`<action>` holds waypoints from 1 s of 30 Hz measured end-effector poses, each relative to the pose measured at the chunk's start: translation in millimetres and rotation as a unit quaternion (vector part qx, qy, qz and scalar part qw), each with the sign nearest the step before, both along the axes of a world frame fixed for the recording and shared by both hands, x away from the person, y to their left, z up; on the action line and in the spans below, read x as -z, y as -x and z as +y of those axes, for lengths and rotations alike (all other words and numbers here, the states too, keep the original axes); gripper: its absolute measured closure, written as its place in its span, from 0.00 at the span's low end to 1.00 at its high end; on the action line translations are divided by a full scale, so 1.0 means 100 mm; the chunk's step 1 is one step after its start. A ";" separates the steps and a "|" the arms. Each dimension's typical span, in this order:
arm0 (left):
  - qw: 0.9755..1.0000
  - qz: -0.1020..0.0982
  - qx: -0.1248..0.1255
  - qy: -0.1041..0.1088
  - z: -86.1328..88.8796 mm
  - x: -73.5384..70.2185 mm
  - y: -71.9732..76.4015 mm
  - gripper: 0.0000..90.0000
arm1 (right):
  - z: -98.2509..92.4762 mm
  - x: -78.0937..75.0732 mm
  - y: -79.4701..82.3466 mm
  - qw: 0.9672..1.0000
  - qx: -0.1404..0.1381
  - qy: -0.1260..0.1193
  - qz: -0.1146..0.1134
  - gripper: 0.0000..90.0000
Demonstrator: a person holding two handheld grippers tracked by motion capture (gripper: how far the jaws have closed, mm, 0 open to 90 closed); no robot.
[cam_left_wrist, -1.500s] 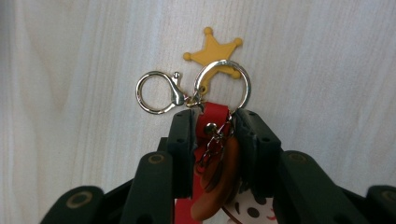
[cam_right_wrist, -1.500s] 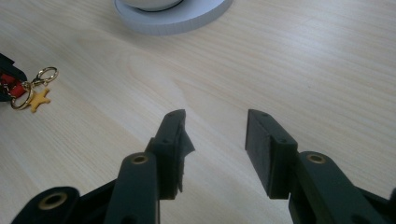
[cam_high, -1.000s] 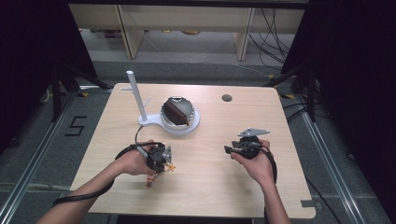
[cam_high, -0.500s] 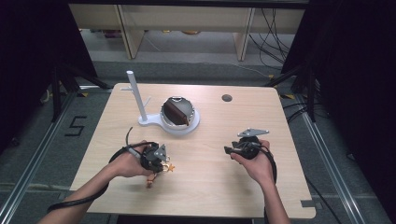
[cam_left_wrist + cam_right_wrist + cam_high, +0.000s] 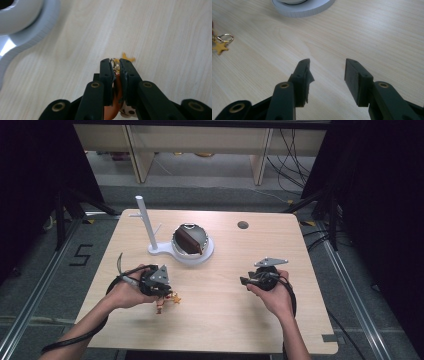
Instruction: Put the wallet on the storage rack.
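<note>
- The left hand-held gripper [image 5: 162, 290] is at the lower left of the high view. Its black jaws are pressed together on a small keychain figure [image 5: 115, 75] — the metal ring and orange body show between the pads in the left gripper view.
- The grip is near the ring end, so the figure hangs below the jaws, just over the bench [image 5: 225, 320]. A flat gold star [image 5: 219, 47] and a shiny clasp hang from it, at the left edge of the right gripper view.
- The right hand-held gripper [image 5: 245, 281], at the lower right of the high view, has its jaws partly apart with nothing between them. I judge it is waiting.
- Above the grippers, at upper centre, stands a white stand [image 5: 150, 247] — a thin upright post with side pegs, probably for hanging the keychain.
- Its round base carries a bowl [image 5: 190, 240] with a brown object inside.
- The bench is pale wood with fine grain.
</note>
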State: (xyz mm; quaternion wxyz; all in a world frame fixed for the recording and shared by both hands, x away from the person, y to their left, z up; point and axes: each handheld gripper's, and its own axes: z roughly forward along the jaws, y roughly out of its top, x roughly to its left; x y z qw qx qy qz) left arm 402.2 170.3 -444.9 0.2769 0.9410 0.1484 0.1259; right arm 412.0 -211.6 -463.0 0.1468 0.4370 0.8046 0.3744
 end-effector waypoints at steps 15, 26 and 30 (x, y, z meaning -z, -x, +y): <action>0.992 -0.061 -0.084 0.065 0.40 -0.38 -0.07 0.89 | 0.03 0.01 0.01 1.000 0.004 -0.006 0.003 0.62; 0.980 -0.110 -0.133 0.103 0.59 -0.57 -0.14 0.89 | 0.03 -0.01 0.03 1.000 0.010 -0.010 0.007 0.62; 0.976 -0.126 -0.144 0.105 0.66 -0.63 -0.15 0.89 | 0.03 -0.01 0.01 1.000 0.001 -0.005 -0.004 0.62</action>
